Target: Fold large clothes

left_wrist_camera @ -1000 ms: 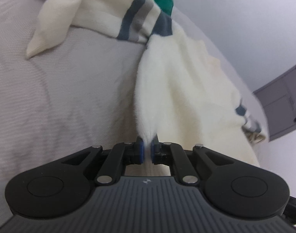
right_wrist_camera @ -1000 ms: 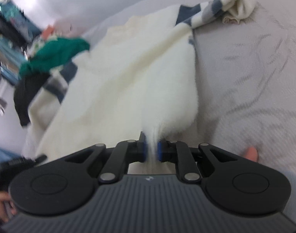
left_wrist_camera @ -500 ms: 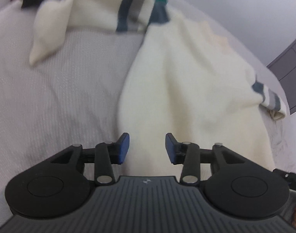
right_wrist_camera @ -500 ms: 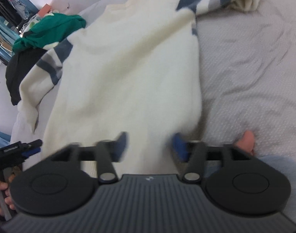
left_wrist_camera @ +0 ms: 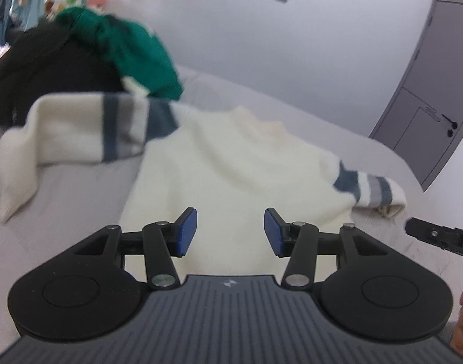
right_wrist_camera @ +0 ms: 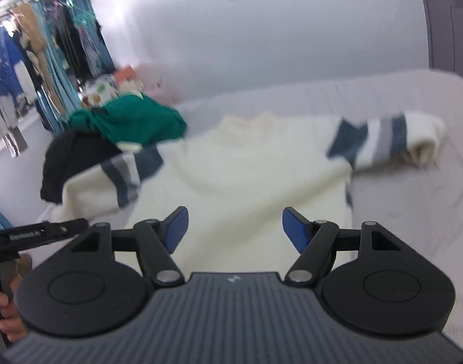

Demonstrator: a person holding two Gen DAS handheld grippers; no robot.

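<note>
A cream sweater [left_wrist_camera: 231, 163] with navy and grey striped sleeves lies flat on the grey bed [left_wrist_camera: 64, 194], collar at the far end. It also shows in the right wrist view [right_wrist_camera: 246, 182]. My left gripper [left_wrist_camera: 230, 232] is open and empty, above the sweater's near hem. My right gripper [right_wrist_camera: 233, 232] is open and empty, also above the near hem. The left sleeve [left_wrist_camera: 79, 130] lies out to the left with its cuff hanging down. The right sleeve [right_wrist_camera: 389, 139] is bunched at the right.
A pile of green [left_wrist_camera: 134, 51] and black clothes [left_wrist_camera: 49, 69] sits at the bed's far left, touching the left sleeve. A grey door [left_wrist_camera: 428, 91] stands at the right. Hanging clothes [right_wrist_camera: 34, 60] fill the far left. The other gripper shows at each view's edge [left_wrist_camera: 437, 233].
Both grippers let go of the sweater's hem and opened. They then lifted and tilted up, so the views now show the whole sweater, the wall and the door.
</note>
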